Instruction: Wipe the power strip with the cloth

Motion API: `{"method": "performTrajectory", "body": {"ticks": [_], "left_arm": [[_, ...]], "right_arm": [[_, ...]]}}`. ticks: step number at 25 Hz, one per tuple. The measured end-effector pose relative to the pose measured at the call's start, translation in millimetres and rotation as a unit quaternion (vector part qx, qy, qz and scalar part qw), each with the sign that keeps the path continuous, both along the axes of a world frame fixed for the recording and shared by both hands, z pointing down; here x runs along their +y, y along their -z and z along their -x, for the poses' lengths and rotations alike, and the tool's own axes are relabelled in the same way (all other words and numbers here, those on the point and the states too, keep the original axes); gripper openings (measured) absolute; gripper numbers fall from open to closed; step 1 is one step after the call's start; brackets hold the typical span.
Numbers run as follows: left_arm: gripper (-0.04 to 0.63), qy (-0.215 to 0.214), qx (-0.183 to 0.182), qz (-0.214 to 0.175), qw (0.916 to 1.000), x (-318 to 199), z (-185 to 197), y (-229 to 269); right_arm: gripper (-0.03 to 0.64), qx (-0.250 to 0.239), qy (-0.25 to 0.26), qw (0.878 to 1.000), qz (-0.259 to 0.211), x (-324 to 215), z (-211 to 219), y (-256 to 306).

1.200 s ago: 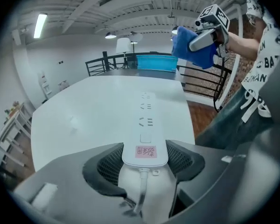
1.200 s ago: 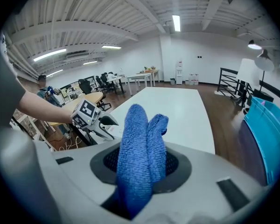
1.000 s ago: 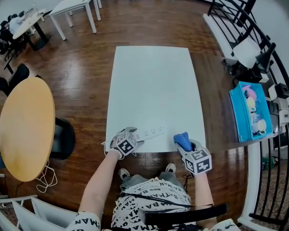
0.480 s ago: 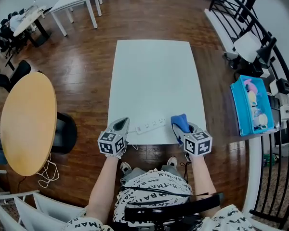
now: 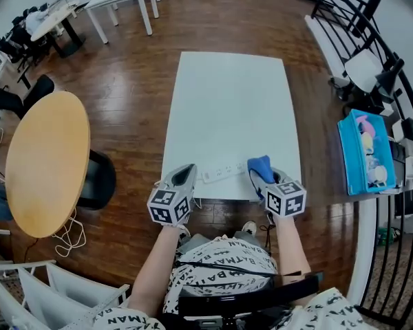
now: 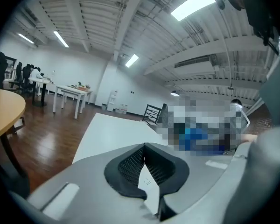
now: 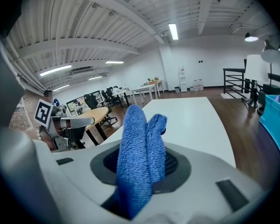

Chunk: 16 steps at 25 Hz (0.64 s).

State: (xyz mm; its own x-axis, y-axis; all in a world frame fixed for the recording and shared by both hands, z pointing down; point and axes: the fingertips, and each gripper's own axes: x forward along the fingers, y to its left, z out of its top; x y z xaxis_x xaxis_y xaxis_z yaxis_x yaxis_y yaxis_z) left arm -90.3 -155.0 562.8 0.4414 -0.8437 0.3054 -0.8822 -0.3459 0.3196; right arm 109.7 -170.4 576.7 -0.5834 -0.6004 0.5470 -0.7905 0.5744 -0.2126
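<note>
Left tongs (image 5: 186, 173): pressed together at near edge of desk (image 5: 227, 95), just left of strip. Thin white sliver in the slit, shown by left gripper view alone; kind not clear.
Strip (image 5: 223, 174): white, flat on desk between both tongs; seen in head view only.
Cloth (image 5: 261, 164): blue, just beside strip's right end.
Right tongs (image 5: 260, 176): pinching cloth, folds upright in right gripper view.
Print: "BATMAN" on shirt (image 5: 220, 267).

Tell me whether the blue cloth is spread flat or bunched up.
Bunched up: the blue cloth stands in two upright folds, clamped between the right gripper's jaws.
</note>
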Motion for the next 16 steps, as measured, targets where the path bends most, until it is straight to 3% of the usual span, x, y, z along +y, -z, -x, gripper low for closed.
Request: {"method": "performTrajectory", "body": {"ticks": [16], "left_arm": [[0.003,0.019,0.015,0.02,0.9995,11,0,-12]], "right_arm": [[0.133,0.011,0.018,1.0,0.001,14,5,-1]]}}
